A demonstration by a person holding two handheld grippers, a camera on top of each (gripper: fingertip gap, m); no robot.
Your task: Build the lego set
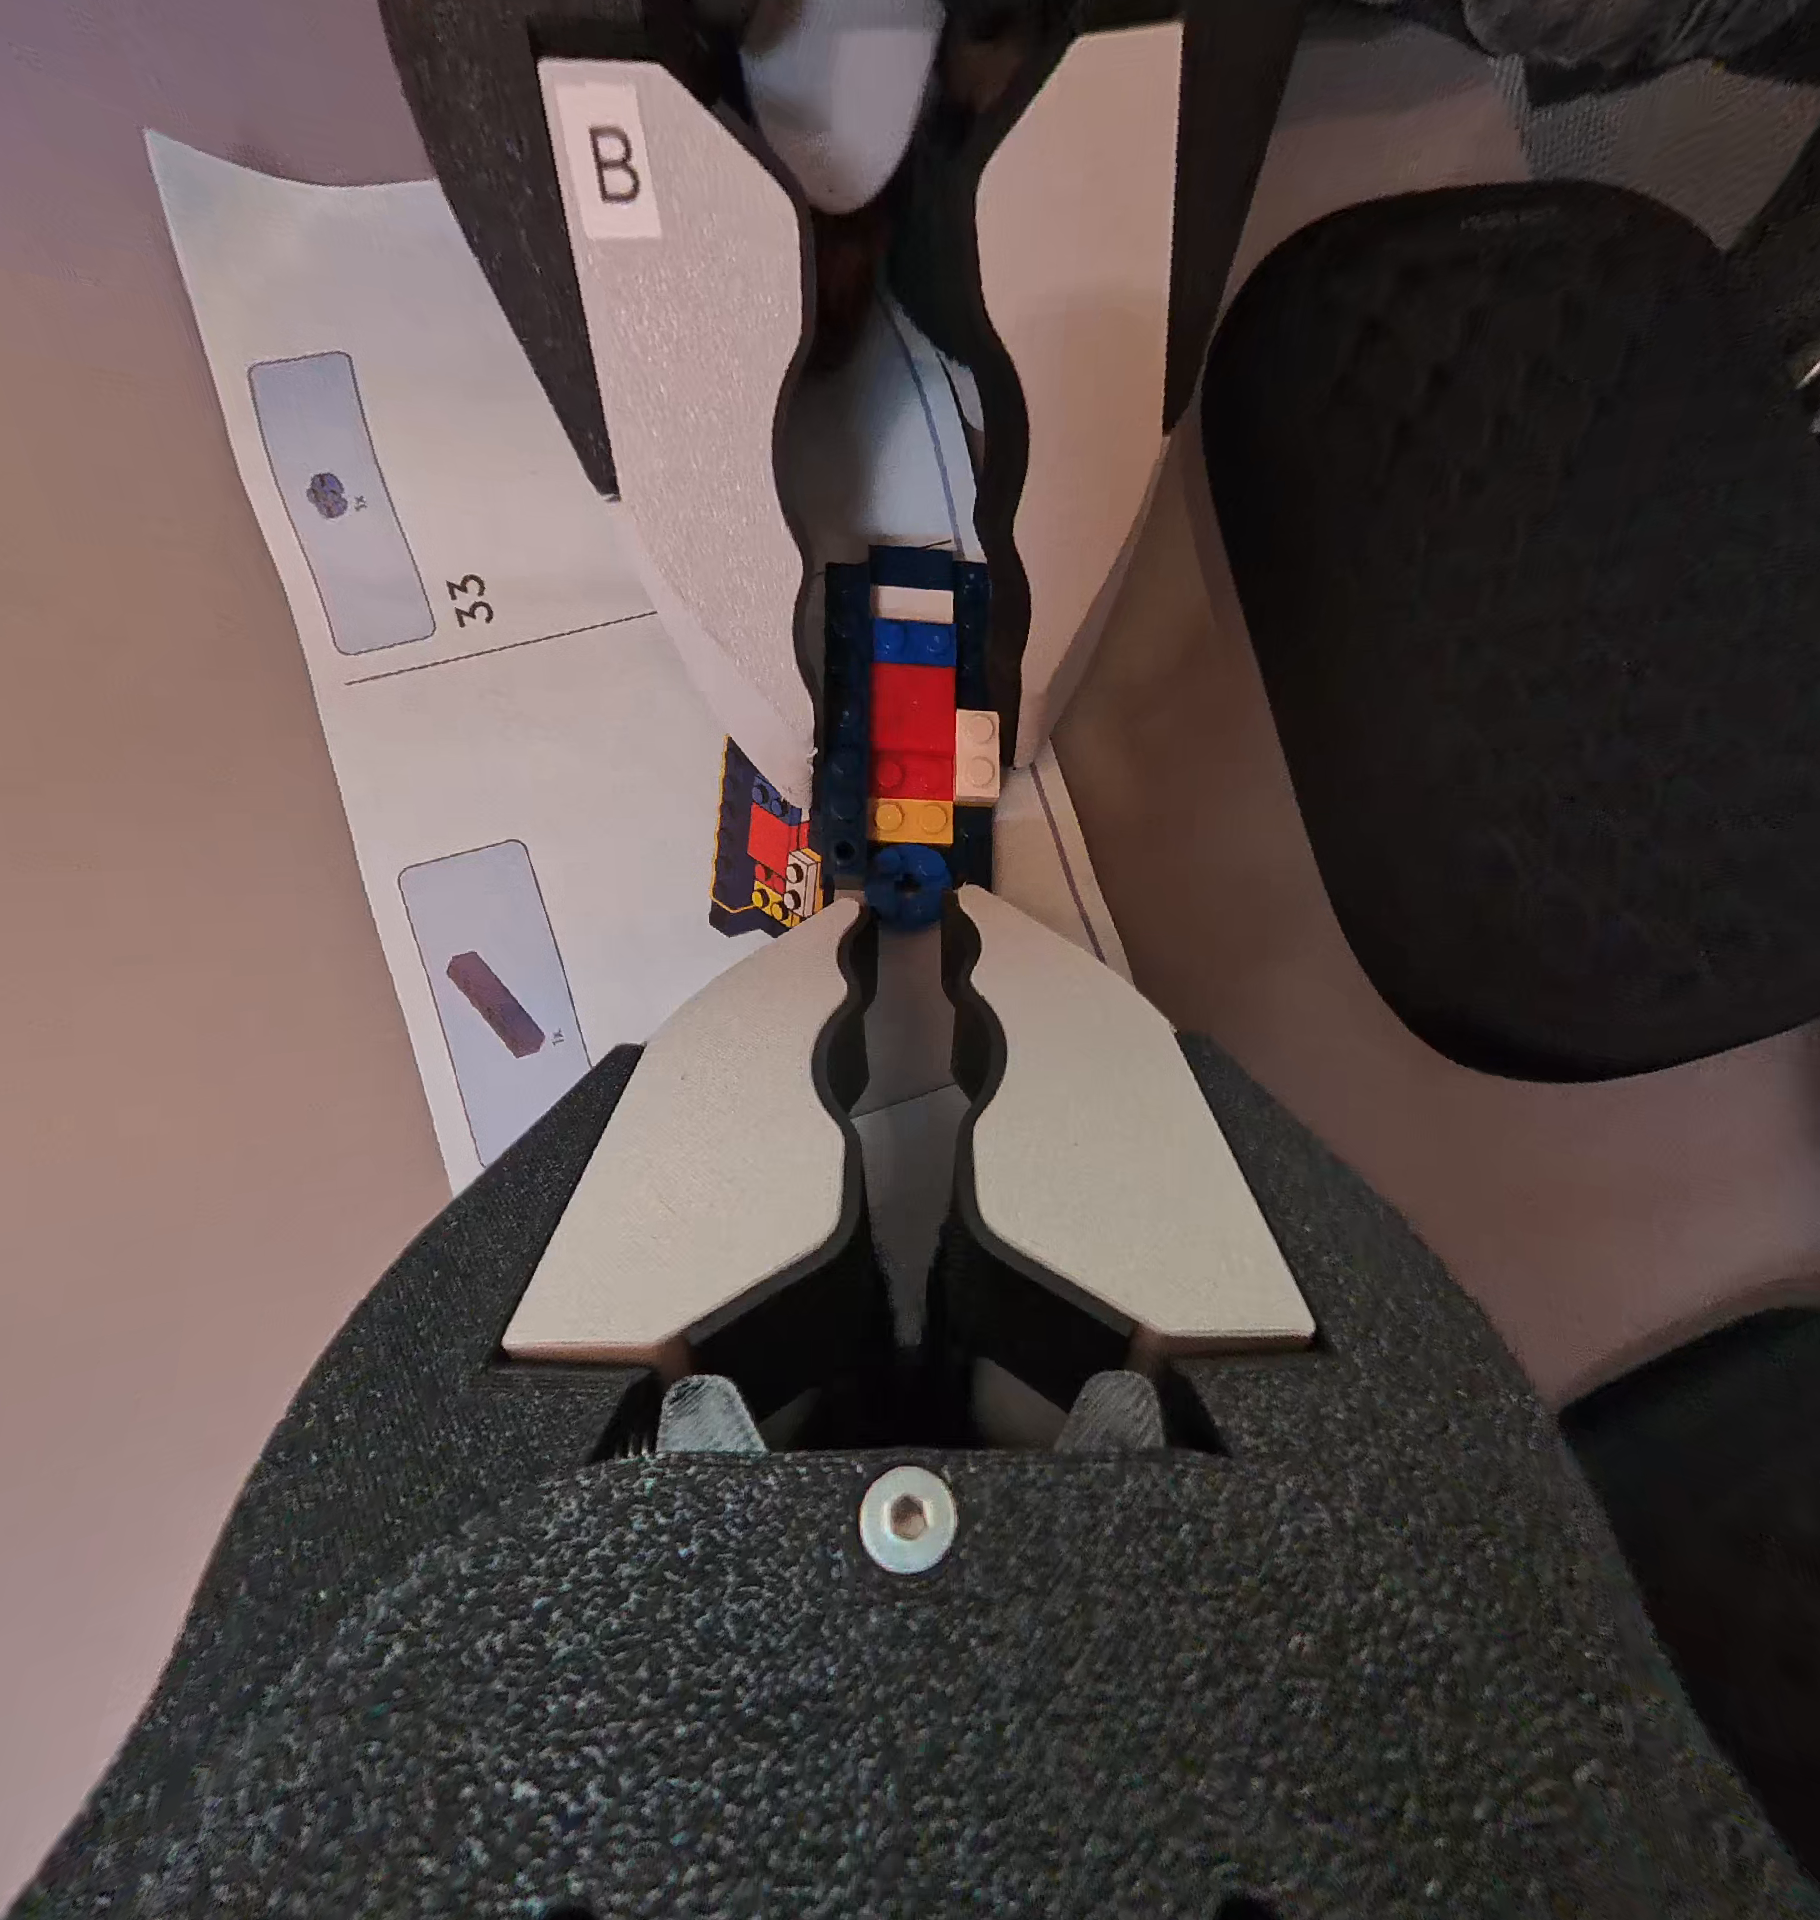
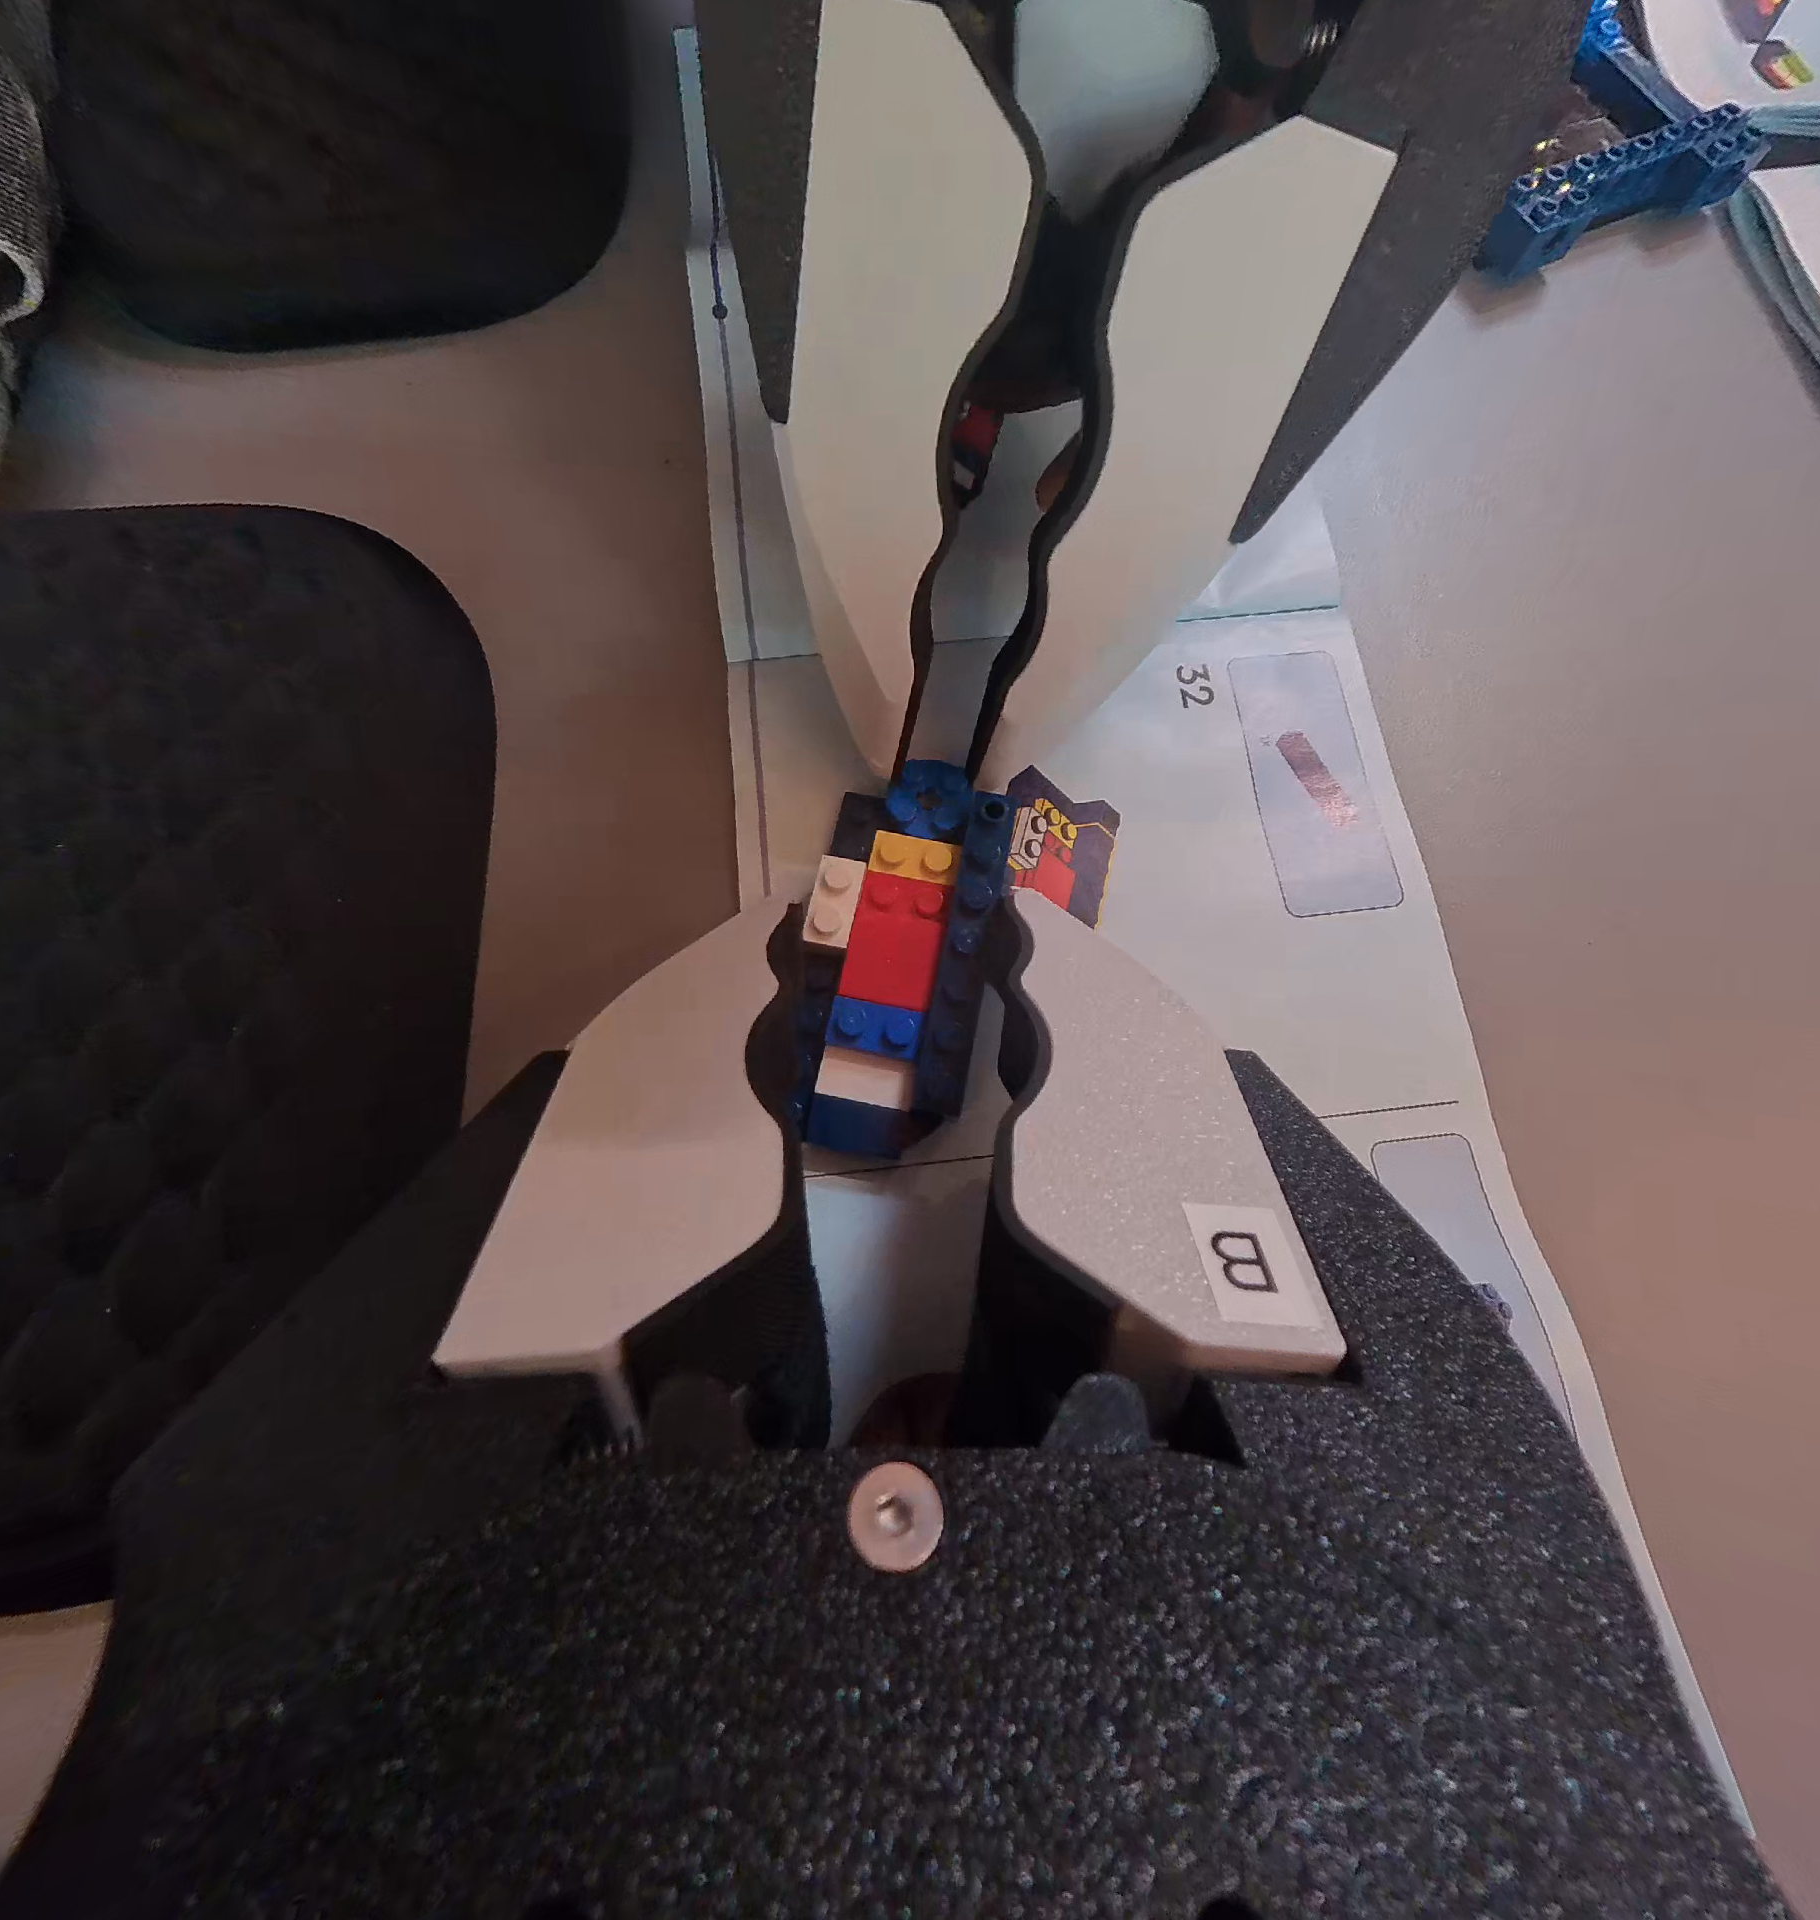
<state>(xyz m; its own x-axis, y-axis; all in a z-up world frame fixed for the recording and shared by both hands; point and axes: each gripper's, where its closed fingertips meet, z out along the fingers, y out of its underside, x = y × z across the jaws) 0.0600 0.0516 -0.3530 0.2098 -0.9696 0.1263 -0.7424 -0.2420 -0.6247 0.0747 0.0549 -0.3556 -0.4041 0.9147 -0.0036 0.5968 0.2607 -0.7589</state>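
My right gripper (image 2: 901, 925) is shut on a small brick assembly (image 2: 890, 966): dark blue side strips with white, blue, red and yellow bricks between them and a white brick on one side. Its pads press on the dark blue sides. In the left wrist view the right gripper (image 1: 916, 748) reaches in from the top around the assembly (image 1: 911, 717). My left gripper (image 1: 911, 909) is shut on a blue round piece (image 1: 908, 883) at the yellow end of the assembly. The right wrist view shows the left gripper (image 2: 932, 769) pinching the round piece (image 2: 927, 795) from the far side.
An instruction sheet (image 1: 532, 748) with brick pictures lies on the tan table (image 1: 106, 935) under the grippers. Black cushions (image 1: 1560, 623) lie to one side and show at the left of the right wrist view (image 2: 210, 935). A blue brick structure (image 2: 1633, 177) stands at the far right. Left and right tips are no more than a few centimetres apart.
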